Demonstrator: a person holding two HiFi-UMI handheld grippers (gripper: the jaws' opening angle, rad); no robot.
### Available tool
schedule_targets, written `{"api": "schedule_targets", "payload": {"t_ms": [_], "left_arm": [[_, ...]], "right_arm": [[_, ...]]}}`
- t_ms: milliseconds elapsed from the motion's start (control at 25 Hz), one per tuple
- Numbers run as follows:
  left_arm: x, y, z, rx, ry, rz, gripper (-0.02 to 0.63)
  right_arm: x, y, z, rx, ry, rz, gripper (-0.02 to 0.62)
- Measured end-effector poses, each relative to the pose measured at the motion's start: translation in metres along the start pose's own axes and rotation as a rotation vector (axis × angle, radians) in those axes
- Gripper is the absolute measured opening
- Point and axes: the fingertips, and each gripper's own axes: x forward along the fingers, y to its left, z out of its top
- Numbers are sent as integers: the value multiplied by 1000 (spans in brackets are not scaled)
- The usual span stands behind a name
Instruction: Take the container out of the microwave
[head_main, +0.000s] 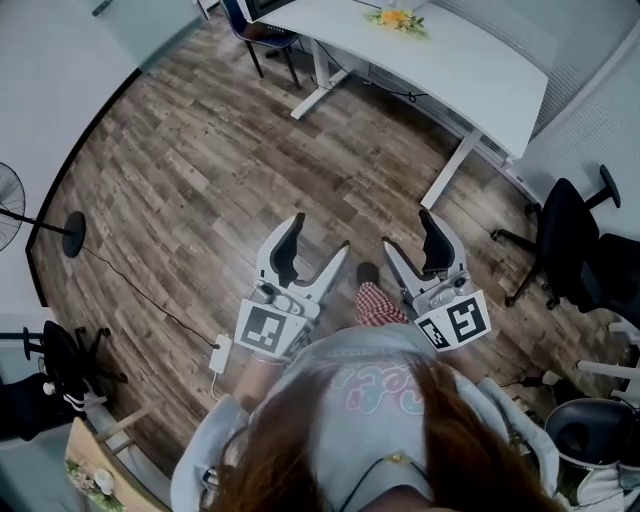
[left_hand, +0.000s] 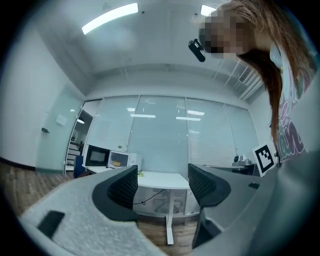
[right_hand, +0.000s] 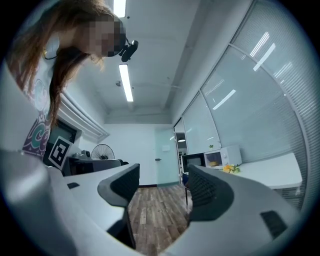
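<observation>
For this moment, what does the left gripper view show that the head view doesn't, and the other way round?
Only the left gripper view: the white microwave on the desk, the glass wall and the ceiling lights. Only the head view: the standing fan, a black office chair, and the jaws of the right gripper, apart and empty. Both: the white desk, the wood floor, and the left gripper, jaws apart with nothing between them.

Brown wood-grain floor (head_main: 200, 170), wht desk (head_main: 440, 50), wht microwave (left_hand: 125, 159), red-check trousers (head_main: 378, 303).
</observation>
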Motion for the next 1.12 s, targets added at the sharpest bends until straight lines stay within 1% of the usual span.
{"api": "schedule_targets", "payload": {"t_ms": [160,480,640,720,840,880,1000,1120], "left_arm": [[37,25,-3,19,16,4,287],[111,65,5,36,-7,9,287],[142,78,-6,40,20,22,287],[157,84,-8,27,12,23,287],[176,91,-6,-32,-10,37,287],[181,93,-5,-34,-15,46,287],[192,97,-7,-7,-13,79,287],[195,101,-12,-25,-5,99,287]], "right_arm": [[34,-32,1,-2,-8,18,290],[94,-92,9,-4,-20,50,290],[113,-119,6,2,-14,62,290],[120,-134,6,5,-15,66,290],[131,-153,8,8,-19,75,290],[134,-158,9,11,-21,79,290],[142,-170,7,33,-24,97,290],[147,-174,3,47,-21,112,290]]}}
